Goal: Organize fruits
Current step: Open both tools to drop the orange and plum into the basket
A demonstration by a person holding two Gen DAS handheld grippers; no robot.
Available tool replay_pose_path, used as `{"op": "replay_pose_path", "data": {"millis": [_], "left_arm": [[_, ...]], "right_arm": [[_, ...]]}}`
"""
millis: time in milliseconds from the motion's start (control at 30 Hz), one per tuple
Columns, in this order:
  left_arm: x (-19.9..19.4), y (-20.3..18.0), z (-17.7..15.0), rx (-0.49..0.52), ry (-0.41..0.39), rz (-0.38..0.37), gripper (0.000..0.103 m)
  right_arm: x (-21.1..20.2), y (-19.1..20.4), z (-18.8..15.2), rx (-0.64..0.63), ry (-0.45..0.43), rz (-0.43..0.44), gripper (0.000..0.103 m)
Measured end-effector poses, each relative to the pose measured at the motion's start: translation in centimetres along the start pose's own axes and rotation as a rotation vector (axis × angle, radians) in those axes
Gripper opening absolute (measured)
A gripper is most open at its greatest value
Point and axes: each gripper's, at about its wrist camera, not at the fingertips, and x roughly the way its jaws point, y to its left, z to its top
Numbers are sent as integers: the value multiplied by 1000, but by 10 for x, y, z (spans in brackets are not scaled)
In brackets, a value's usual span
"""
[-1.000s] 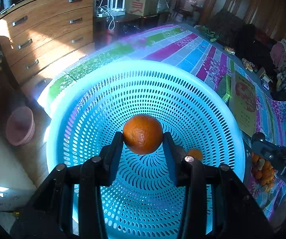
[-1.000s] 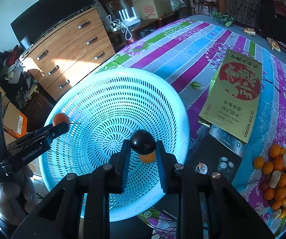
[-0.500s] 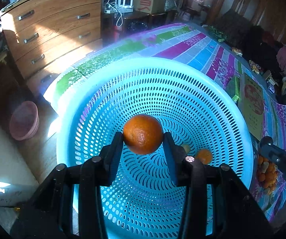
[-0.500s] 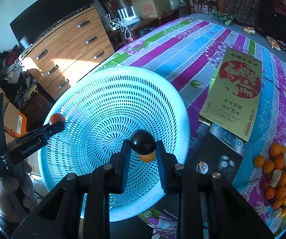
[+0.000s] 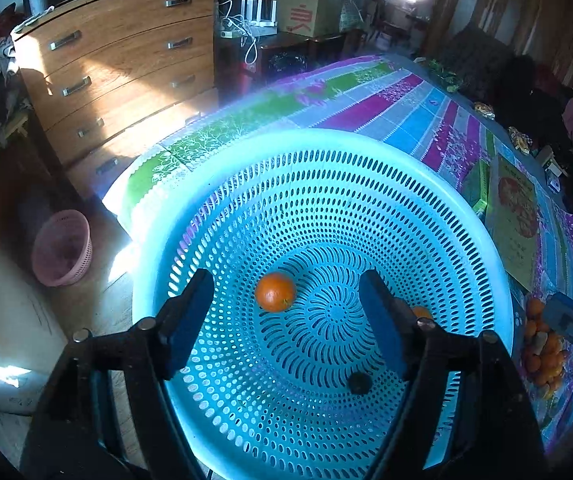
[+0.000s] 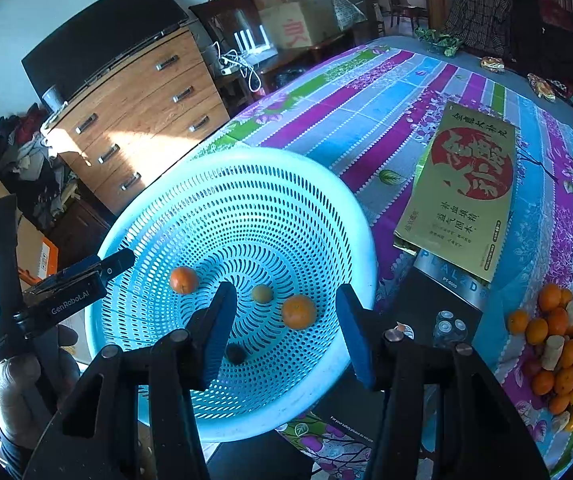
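- The basket [image 6: 360, 216], a pale blue perforated one, sits at the near left corner of the worktop [image 6: 366, 92], partly over the edge; the sorted fruit lies in its bottom.
- In the right wrist view it holds an orange [image 6: 299, 311], a second orange [image 6: 184, 279] towards its left wall, a small yellowish fruit [image 6: 262, 293] between them and a dark round fruit [image 6: 235, 354] near the front.
- The left gripper [image 5: 286, 316] has just been opening; its jaws stand wide and empty over the basket, with an orange [image 5: 275, 291] lying loose below.
- The right gripper [image 6: 282, 330] has also just been opening and holds nothing; the dark fruit lies below its left pad.
- Both drops look done. The next move should lift each gripper clear of the rim before swinging towards the fruit pile [image 6: 558, 348] at the worktop's near right edge, so the overhanging basket is not nudged.
- Only the right wrist view shows the pile clearly, the gold box [image 6: 466, 188] and the person's hand [image 6: 26, 380]; the left view half hides one orange behind its pad, and the dark fruit's kind is hard to tell.
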Motion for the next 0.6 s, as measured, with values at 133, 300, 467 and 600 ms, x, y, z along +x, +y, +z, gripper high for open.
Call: {"op": "replay_pose_path", "data": {"millis": [133,300,467,600], "left_arm": [[-4,-4,-1,-8,-12,-13,76],[-8,-18,-3,1,-31,-34,81],[-6,-43,-4,27,-32,-67,82],[-12,-67,-7,73,-40,-96,82]], "right_arm": [[-12,-4,-7,2,-21,-15,56],[-29,-22,-31,31,-53,-48,56],[-49,-52,-57,97,-91,-90,56],[-68,-83,-74,167,-124,-122,56]]}}
